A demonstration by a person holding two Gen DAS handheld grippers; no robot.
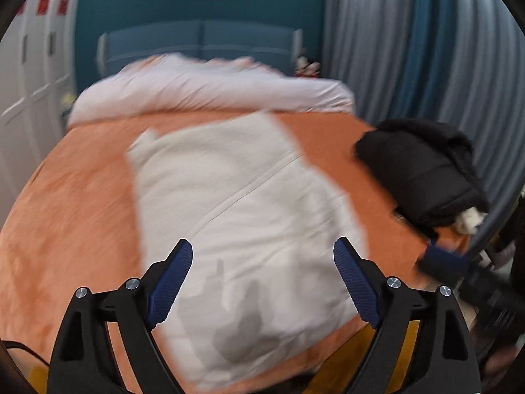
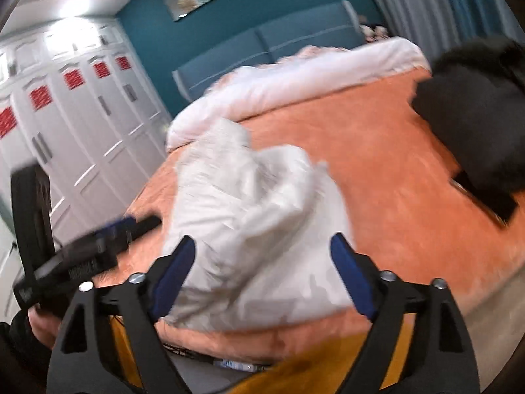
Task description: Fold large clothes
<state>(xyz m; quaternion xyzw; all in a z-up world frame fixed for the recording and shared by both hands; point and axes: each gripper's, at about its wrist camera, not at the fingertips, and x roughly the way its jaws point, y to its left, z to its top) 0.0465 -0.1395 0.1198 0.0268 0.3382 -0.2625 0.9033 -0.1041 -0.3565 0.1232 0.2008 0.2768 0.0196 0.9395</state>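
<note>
White garment [image 1: 236, 216] flat on orange bed [image 1: 72, 197], below both wide-open, empty tools [image 1: 262, 262] [image 2: 262, 259].

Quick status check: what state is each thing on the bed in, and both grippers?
White garment: lying loose on the bed, held by neither gripper.
Black jacket: heaped at the bed's edge.
Duvet: bunched at the headboard.
Left gripper: open, empty.
Right gripper: open, empty.

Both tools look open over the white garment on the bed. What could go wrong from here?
1. The white garment looks bunched and uneven in the right wrist view, so the next fold may come out crooked.
2. The black jacket lies close on the orange bedspread; a wide sweep could snag it.
3. Both views are blurred, so a regrasp by the left tool or right tool may miss.
</note>
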